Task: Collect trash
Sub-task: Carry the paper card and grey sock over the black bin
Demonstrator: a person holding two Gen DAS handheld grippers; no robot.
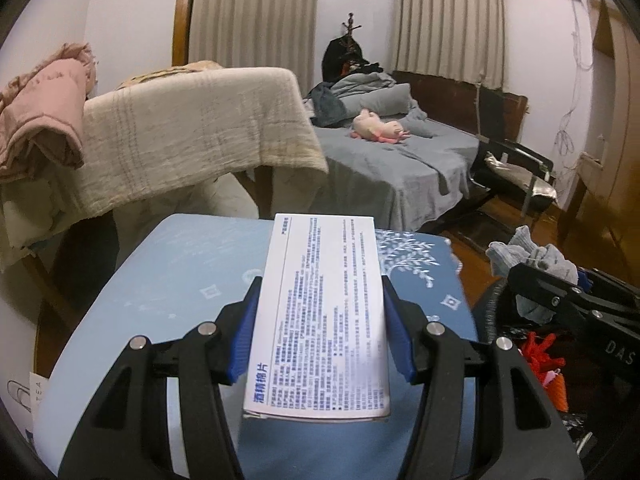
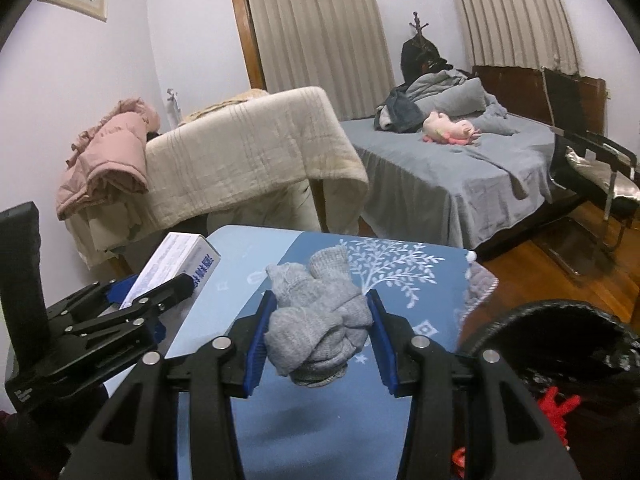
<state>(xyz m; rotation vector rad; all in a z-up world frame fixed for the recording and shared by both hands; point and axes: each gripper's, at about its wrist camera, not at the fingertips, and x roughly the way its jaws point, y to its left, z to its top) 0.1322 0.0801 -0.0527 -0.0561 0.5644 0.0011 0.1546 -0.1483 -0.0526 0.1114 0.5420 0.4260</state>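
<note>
The left gripper [image 1: 320, 336] pinches a white box [image 1: 324, 312] at centre frame; the right gripper [image 2: 318, 336] pinches grey cloth [image 2: 316, 320]. Keep both jaws pressed until over the black bin [image 2: 560, 344], lower right.

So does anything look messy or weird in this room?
Yes. A pink jacket is heaped in a crumpled pile on the cream blanket, and clothes are bunched up on the grey bed behind a pink plush toy lying on its side.
</note>
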